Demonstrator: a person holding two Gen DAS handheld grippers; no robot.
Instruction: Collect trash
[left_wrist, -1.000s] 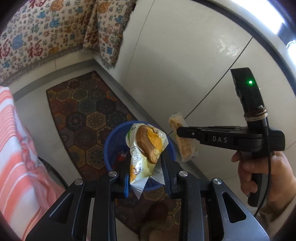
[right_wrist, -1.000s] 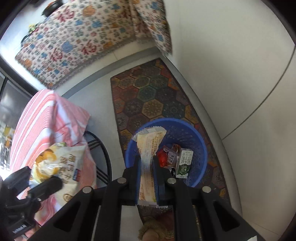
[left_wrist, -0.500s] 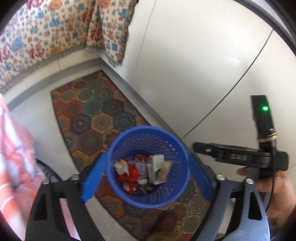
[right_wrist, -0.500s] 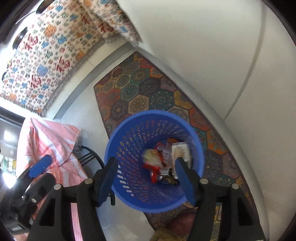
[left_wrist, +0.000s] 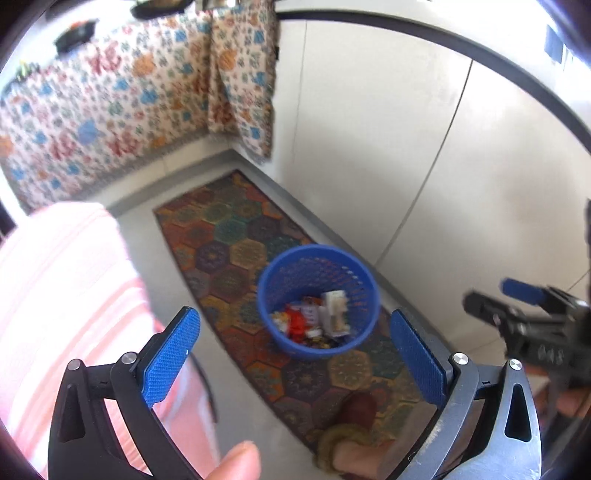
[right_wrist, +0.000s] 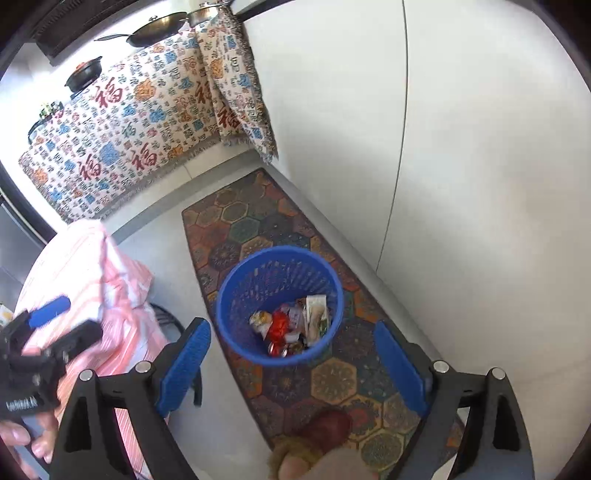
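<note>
Both my left tool (left_wrist: 295, 347) and right tool (right_wrist: 291, 362) gape wide and empty above the blue bin (right_wrist: 236, 291), where the wrappers (right_wrist: 291, 325) already lie, so any trash left is out of view.

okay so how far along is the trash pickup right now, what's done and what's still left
Done: several wrappers and a small carton lie in the blue basket on the patterned rug. In hand: nothing; the left gripper and right gripper are both open and empty above the basket. Left: no loose trash shows on the floor or rug; the pink striped cloth is only partly in view, so more may sit there.
</note>
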